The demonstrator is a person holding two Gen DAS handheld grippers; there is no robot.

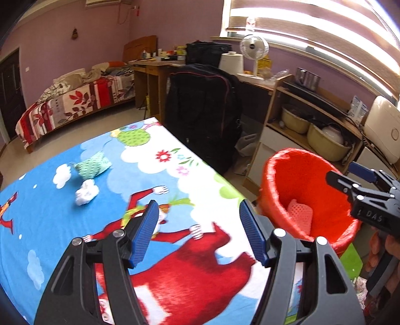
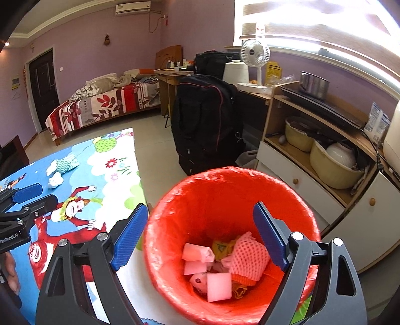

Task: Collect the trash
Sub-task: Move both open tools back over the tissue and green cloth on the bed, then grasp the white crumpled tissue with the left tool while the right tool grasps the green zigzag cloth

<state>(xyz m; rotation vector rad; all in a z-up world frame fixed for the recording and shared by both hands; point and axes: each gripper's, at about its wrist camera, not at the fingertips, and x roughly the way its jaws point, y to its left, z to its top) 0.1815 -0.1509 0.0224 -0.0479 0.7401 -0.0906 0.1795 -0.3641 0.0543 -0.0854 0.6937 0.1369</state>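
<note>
Beside the table [image 2: 130, 160], red bin [image 2: 175, 200] sits under the gaping, empty right hand-held gripper [image 2: 200, 235].

Daylit room, blown-out window, fisheye curve

Strong daylight pours through the striped roller blind [image 1: 312, 22] at upper right, where the bands burn out to pure white glare in both views. The purple walls and pale floor read evenly lit. Straight lines bow toward dark vignetted corners. The red plastic-lined bin [image 2: 225, 200] shows smeared, motion-blurred rims.
</note>
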